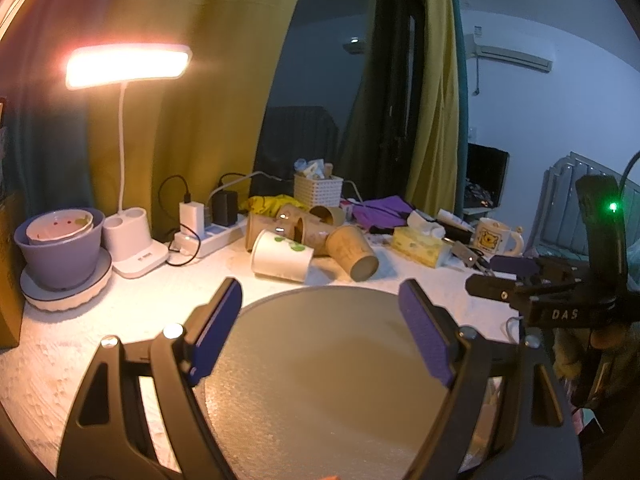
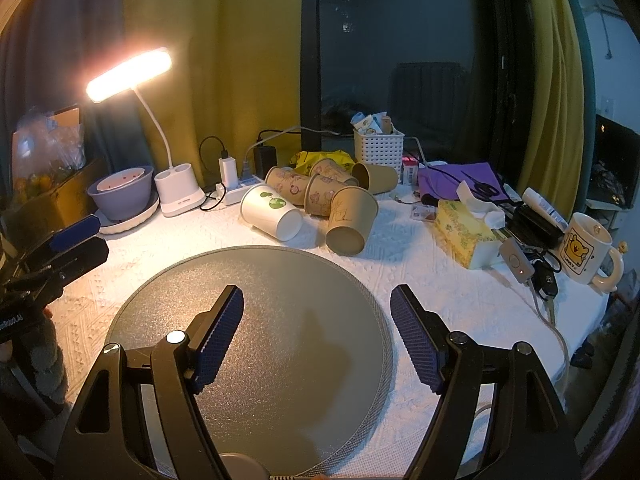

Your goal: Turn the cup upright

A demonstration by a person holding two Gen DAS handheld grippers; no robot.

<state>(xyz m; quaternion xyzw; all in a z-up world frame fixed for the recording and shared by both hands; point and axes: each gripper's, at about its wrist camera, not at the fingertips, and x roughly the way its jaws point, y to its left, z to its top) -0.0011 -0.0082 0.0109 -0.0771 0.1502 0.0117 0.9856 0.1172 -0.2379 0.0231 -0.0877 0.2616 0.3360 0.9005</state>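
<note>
Several paper cups lie on their sides in a pile at the back of the white cloth. A white cup with a green print (image 1: pixel 282 256) (image 2: pixel 271 211) lies at the front left of the pile. A brown cup (image 1: pixel 352 252) (image 2: pixel 351 220) lies beside it, base toward me. More printed brown cups (image 2: pixel 316 184) lie behind. My left gripper (image 1: pixel 320 304) is open and empty over the round grey mat (image 1: pixel 320 360). My right gripper (image 2: pixel 316 308) is open and empty over the same mat (image 2: pixel 280 280). Each gripper shows at the edge of the other's view.
A lit desk lamp (image 1: pixel 128 66) with a white base stands at the left beside stacked purple bowls (image 1: pixel 60 248). A power strip (image 2: pixel 236 192), white basket (image 2: pixel 378 148), tissue box (image 2: pixel 466 236), keys and a bear mug (image 2: pixel 584 248) crowd the back and right.
</note>
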